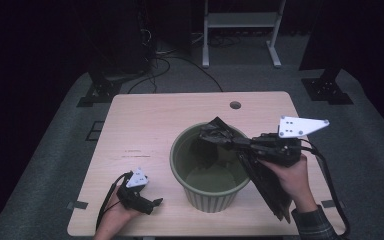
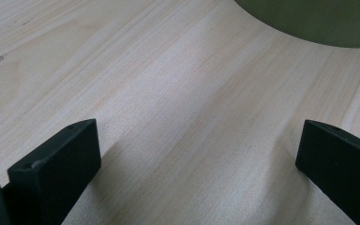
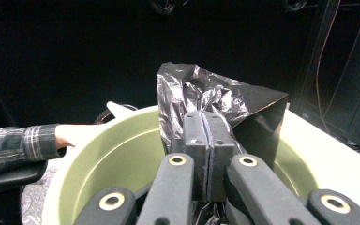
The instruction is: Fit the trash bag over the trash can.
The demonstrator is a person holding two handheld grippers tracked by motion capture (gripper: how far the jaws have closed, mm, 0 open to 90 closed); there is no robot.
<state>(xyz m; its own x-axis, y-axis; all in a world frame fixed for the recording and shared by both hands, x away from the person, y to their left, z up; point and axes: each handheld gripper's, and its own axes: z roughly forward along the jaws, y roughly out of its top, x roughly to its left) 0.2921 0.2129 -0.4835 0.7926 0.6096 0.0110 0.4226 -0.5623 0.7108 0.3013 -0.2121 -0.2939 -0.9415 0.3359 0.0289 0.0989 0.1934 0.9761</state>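
While the right gripper [image 1: 240,145] has its fingers [image 3: 194,136] pressed together on a black plastic bag [image 3: 201,96], the bag hangs over the green bin's [image 1: 180,165] three o'clock rim. At seven o'clock, the left gripper [image 1: 152,204] rests with fingers [image 2: 56,164] spread on the bare wooden bench [image 1: 145,125], near the bin.

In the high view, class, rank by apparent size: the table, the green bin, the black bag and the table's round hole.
1. Table
2. Green bin
3. Black bag, partly hidden, so less sure
4. Round hole
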